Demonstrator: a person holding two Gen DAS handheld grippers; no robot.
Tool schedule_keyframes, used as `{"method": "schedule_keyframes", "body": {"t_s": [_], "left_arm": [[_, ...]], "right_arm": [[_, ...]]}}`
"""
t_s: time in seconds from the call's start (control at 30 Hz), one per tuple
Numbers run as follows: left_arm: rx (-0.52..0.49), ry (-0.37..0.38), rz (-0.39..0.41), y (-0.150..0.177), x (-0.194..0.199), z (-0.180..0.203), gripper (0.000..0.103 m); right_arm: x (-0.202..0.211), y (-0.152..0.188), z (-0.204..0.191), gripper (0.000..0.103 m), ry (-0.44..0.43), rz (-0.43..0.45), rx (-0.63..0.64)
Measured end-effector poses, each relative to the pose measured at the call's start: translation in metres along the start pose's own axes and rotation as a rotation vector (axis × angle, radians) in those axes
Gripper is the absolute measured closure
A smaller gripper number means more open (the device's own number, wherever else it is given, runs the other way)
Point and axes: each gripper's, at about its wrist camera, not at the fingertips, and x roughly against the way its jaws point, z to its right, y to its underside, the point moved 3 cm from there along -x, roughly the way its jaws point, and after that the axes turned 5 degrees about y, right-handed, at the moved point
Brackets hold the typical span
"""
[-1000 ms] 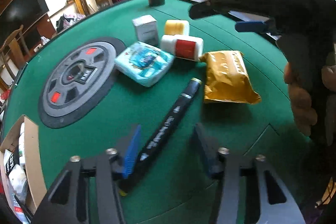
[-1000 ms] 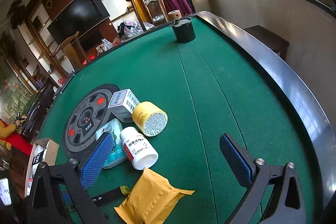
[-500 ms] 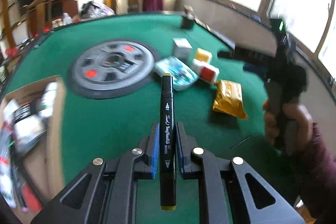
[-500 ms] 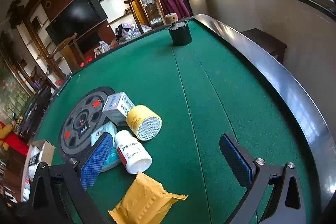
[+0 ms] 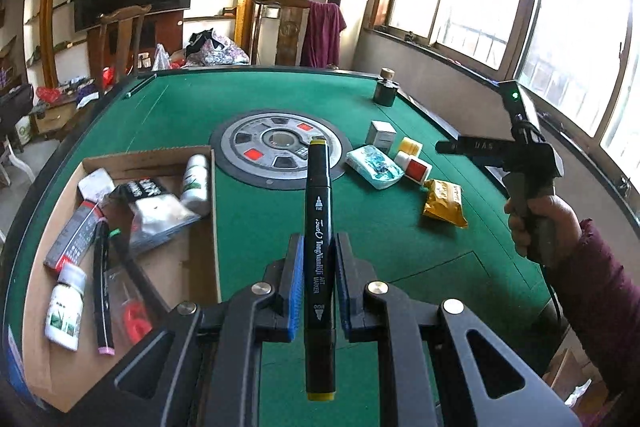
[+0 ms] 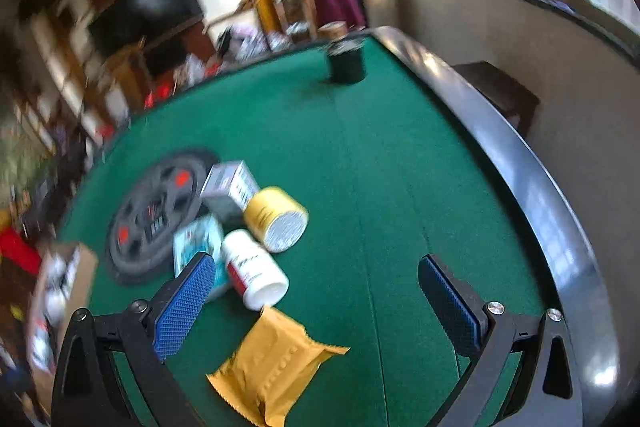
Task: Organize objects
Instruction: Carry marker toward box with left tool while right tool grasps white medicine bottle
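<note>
Clamped between the blue pads of the left gripper is a black marker with yellow ends, held lengthwise above the green table. To the left, an open cardboard box is seen holding bottles, packets and another marker. Farther right, a teal packet, a white bottle with a red label, a yellow jar and a yellow pouch lie close together. The right gripper is held spread wide and empty over the yellow pouch, with the white bottle just beyond; that view is blurred.
</note>
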Motion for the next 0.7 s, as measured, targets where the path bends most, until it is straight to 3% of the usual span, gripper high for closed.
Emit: {"method": "schedule_keyframes", "body": {"t_s": [0.13,0.2,0.23,0.27,0.37,0.57,0.6,0.63,0.7], "left_arm": [[0.046,-0.008,0.006,0.009,0.006,-0.016,0.088],[0.069,-0.012,0.009,0.014,0.011,-0.024,0.088],[0.075,-0.020,0.011,0.016,0.014,-0.028,0.088],[0.076,-0.026,0.012,0.018,0.017,-0.030,0.088],[0.084,-0.043,0.019,0.022,0.025,-0.037,0.088],[0.104,-0.055,0.018,0.029,0.032,-0.047,0.088],[0.108,-0.057,0.018,0.030,0.032,-0.049,0.088],[0.113,-0.060,0.020,0.030,0.033,-0.050,0.088],[0.128,-0.068,0.025,0.031,0.036,-0.055,0.088]], "right_arm": [[-0.005,0.006,-0.035,0.001,0.034,-0.032,0.186],[-0.014,0.009,-0.050,0.002,0.127,-0.046,0.292],[-0.021,0.011,-0.056,0.008,0.189,-0.049,0.345],[-0.029,0.013,-0.060,0.020,0.231,-0.061,0.391],[-0.048,0.017,-0.065,0.041,0.215,-0.130,0.424],[-0.060,0.010,-0.073,0.047,0.188,-0.145,0.459],[-0.064,0.009,-0.073,0.052,0.183,-0.159,0.453],[-0.065,0.010,-0.074,0.064,0.163,-0.174,0.442],[-0.064,0.008,-0.070,0.066,0.123,-0.202,0.405]]}}
